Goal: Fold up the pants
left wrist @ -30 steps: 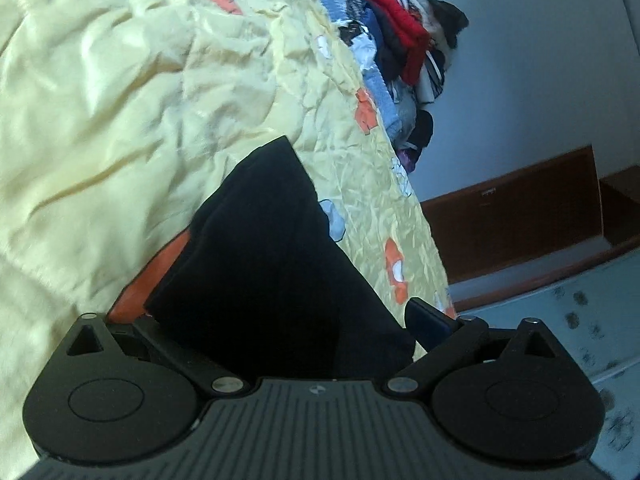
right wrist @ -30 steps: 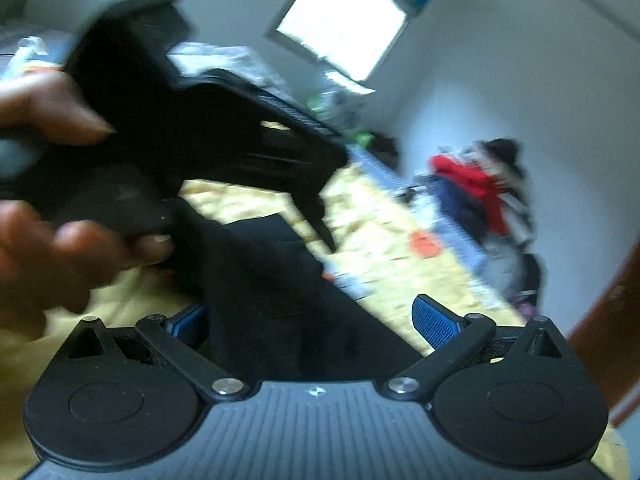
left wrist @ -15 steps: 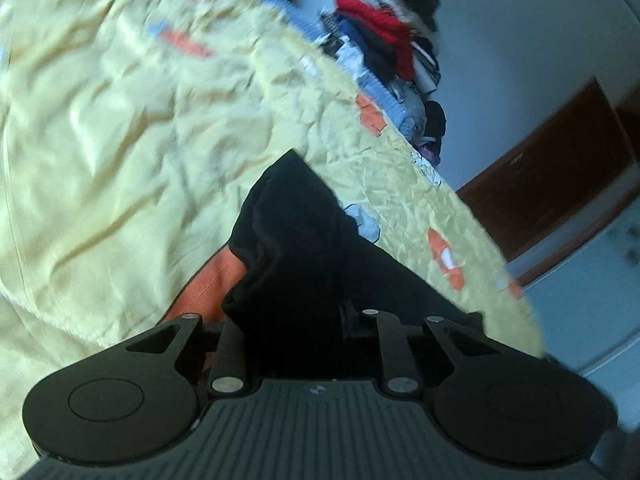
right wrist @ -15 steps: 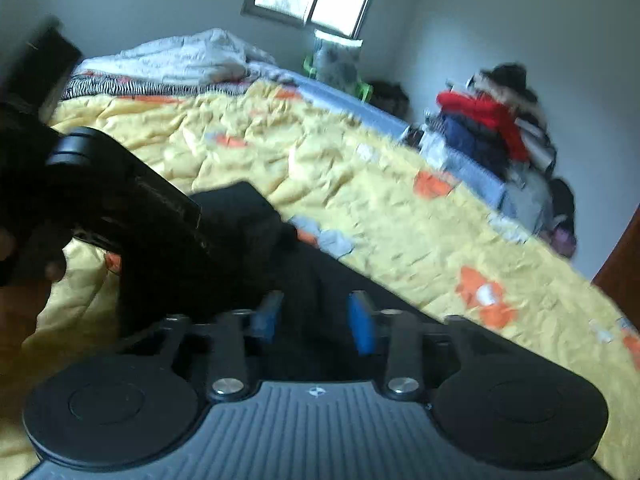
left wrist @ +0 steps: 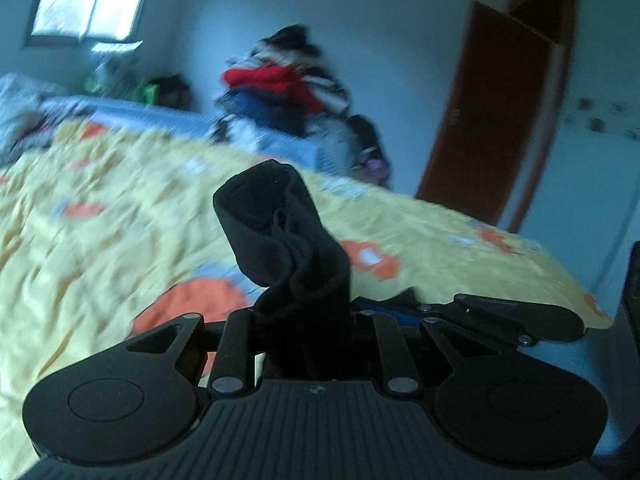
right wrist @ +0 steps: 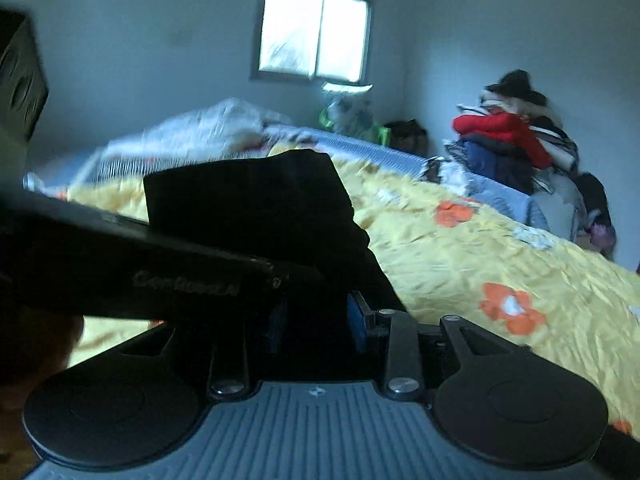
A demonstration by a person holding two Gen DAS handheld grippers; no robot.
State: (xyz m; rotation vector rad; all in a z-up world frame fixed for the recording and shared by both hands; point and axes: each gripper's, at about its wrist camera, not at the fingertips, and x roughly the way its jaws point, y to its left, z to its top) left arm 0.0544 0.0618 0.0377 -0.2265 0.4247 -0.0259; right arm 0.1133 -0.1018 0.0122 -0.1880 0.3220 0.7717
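Left gripper (left wrist: pixel 304 320) clamping black pants (left wrist: pixel 280 236), jaws pinched right down on a bunched fold, cloth standing up from between the jaws toward 12 o'clock and curling over at the top. Right gripper (right wrist: pixel 316 320) also gripping the pants (right wrist: pixel 256 208), blue pads (right wrist: pixel 357 322) narrowed with dark cloth filling the gap between them, a flat flap of fabric rising toward 11 o'clock. Jaws on both closing within the last second, cloth between them on each. Pants lifted off the yellow flowered bedspread (left wrist: pixel 100 240), hanging above it, bedspread showing underneath in both views. In the right wrist view, body of the left gripper (right wrist: pixel 120 260) crossing from 9 o'clock toward centre, just beside the right one, part of a hand (right wrist: pixel 36 344) at 8 o'clock, blurred. In the left wrist view, arm of the right gripper (left wrist: pixel 516 316) showing at 4 o'clock. Pile of clothes (right wrist: pixel 516 148) sitting past the bed's far edge at 2 o'clock in the right wrist view, window (right wrist: pixel 314 36) at 12. Brown door (left wrist: pixel 492 112) at 2 o'clock in the left wrist view. Both views motion-blurred.
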